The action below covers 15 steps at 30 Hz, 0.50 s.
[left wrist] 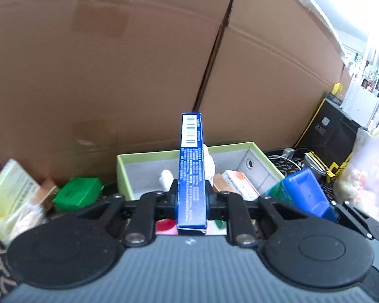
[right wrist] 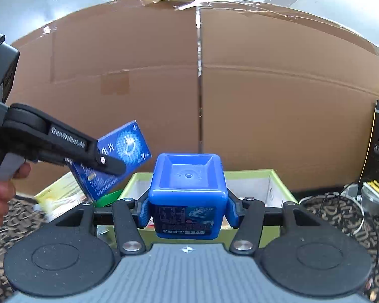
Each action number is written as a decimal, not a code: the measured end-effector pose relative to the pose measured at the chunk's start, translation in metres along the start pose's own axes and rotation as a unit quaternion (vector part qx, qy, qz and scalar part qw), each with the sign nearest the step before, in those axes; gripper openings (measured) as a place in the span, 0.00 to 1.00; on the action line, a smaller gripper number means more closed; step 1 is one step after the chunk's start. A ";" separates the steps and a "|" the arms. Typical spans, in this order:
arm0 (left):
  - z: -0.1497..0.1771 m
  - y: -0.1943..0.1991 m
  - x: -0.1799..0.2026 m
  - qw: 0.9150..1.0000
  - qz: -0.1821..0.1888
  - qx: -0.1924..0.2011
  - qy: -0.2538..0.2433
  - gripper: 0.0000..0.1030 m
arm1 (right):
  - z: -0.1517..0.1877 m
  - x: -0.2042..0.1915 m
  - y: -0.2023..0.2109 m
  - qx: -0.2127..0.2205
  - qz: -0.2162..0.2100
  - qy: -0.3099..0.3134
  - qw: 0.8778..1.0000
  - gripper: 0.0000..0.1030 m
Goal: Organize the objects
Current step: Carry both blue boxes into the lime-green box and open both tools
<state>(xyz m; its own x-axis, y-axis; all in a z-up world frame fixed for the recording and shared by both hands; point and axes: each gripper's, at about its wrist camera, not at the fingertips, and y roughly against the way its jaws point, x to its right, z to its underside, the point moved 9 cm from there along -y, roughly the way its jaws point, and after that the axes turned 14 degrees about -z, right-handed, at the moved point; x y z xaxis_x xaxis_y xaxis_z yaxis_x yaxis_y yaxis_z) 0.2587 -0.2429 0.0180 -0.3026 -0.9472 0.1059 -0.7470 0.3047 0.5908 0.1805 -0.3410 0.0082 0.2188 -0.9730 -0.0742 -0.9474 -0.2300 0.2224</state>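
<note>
**Above the green-rimmed tray, both grippers loaded**

Along the left wrist view, the left gripper (left wrist: 191,197) points forward and somewhat downward, its black fingers drawn close and clamped on the narrow edges of a flat dark-blue cardboard box with a white barcode label (left wrist: 191,169). That box stands on edge, running away from the camera and rising above the fingertips. Beyond it sits an open, light-green-rimmed tray with a grey lining (left wrist: 255,146), holding a white plastic bottle (left wrist: 209,164) and an orange-and-white carton (left wrist: 240,183). Left of the tray lie a green plastic box (left wrist: 78,192) and a pale yellow-green packet (left wrist: 10,197). At right, a blue square plastic tub (left wrist: 305,192) shows in the other tool's grasp. Two tall brown cardboard cartons (left wrist: 113,63) form the backdrop.

Across the right wrist view, the right gripper (right wrist: 188,212) points nearly level, its fingers partway apart and pressed against both sides of the blue square plastic tub (right wrist: 188,197), whose recessed end faces up and away from the camera; the tub hangs in front of the tray's (right wrist: 283,179) near rim. At left, a person's hand (right wrist: 0,197) grips the handle of the left gripper (right wrist: 113,166), which slants down to the right with the dark-blue box (right wrist: 123,151) tilted between its fingers, over the green box and the packet. A patterned dark carpet (right wrist: 328,217) covers the floor.
</note>
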 end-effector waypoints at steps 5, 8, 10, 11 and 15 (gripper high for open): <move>0.000 -0.040 0.005 1.000 -0.021 -0.006 -0.010 0.17 | -0.003 0.020 -0.028 -0.006 0.008 0.012 1.000 0.58; 0.006 -0.056 0.001 0.999 -0.030 -0.021 -0.011 0.17 | 0.005 0.029 -0.042 -0.018 0.007 0.015 1.000 0.58; 0.010 -0.064 0.001 0.999 -0.033 -0.028 -0.016 0.17 | 0.011 0.031 -0.051 -0.029 0.006 0.013 0.999 0.58; 0.012 -0.067 0.001 0.999 -0.034 -0.030 -0.018 0.17 | 0.014 0.033 -0.055 -0.034 0.006 0.013 0.999 0.58; 0.015 -0.074 0.000 0.998 -0.039 -0.031 -0.027 0.18 | 0.024 0.034 -0.072 -0.049 0.005 0.012 0.999 0.58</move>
<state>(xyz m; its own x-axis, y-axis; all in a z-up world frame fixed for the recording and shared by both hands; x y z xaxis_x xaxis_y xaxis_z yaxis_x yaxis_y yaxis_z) 0.3049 -0.2638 -0.0377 -0.2779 -0.9605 0.0145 -0.7320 0.2215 0.6442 0.2504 -0.3572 -0.0339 0.2169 -0.9750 -0.0480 -0.9223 -0.2208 0.3170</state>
